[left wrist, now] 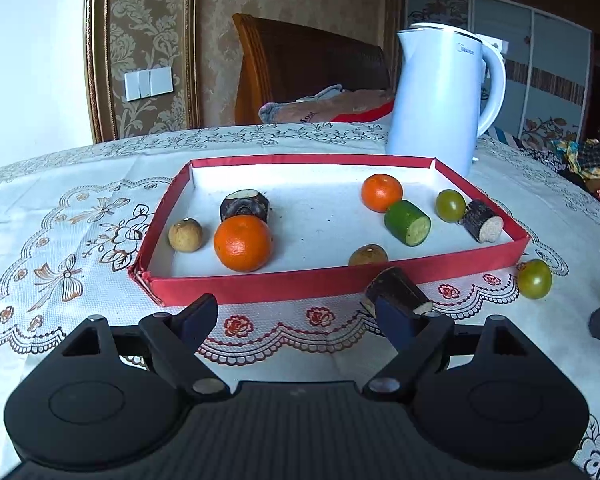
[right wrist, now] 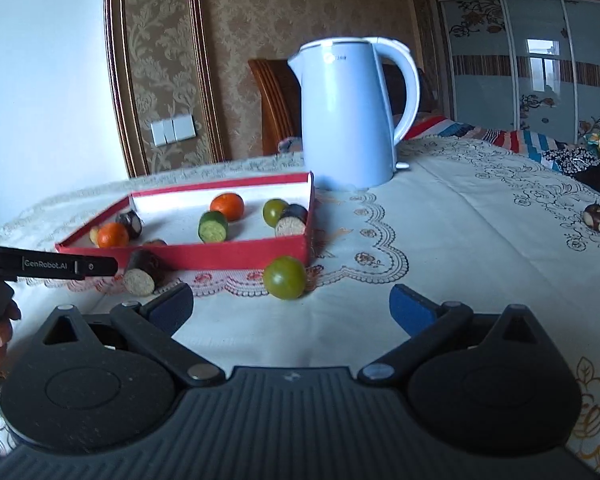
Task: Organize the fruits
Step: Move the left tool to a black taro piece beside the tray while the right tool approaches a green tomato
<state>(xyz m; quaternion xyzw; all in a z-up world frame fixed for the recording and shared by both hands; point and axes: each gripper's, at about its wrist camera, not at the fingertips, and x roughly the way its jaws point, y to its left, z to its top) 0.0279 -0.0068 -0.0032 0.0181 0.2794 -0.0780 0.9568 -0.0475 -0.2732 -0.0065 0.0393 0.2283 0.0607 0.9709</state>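
Your left gripper (left wrist: 296,316) hangs low over the worktop (left wrist: 80,184) just in front of the red tray (left wrist: 340,282), its jaws spread wide with nothing between them. A dark cut piece (left wrist: 396,290) lies on the cloth against the tray's near wall, right at your left gripper's right finger (left wrist: 396,320); whether the two touch cannot be told.

Your right gripper (right wrist: 292,306) is also spread apart and empty. A green fruit (right wrist: 285,278) sits on the cloth just beyond it, roughly centred between the fingers, near the tray's near right corner.

Inside the tray, at the left end, a big orange (left wrist: 243,243) lies beside a small tan fruit (left wrist: 185,234), with a dark cut chunk (left wrist: 245,204) just behind it. At the right end are a smaller orange (left wrist: 381,193), a green cut cylinder (left wrist: 407,222), another green fruit (left wrist: 450,205) and a dark stub (left wrist: 483,221) by the right wall. A second tan fruit (left wrist: 368,255) rests against the near wall.

A white kettle (left wrist: 440,96) stands behind the tray's far right corner. Far right on the worktop lies a brown-and-white piece (right wrist: 598,218), well apart from both grippers.
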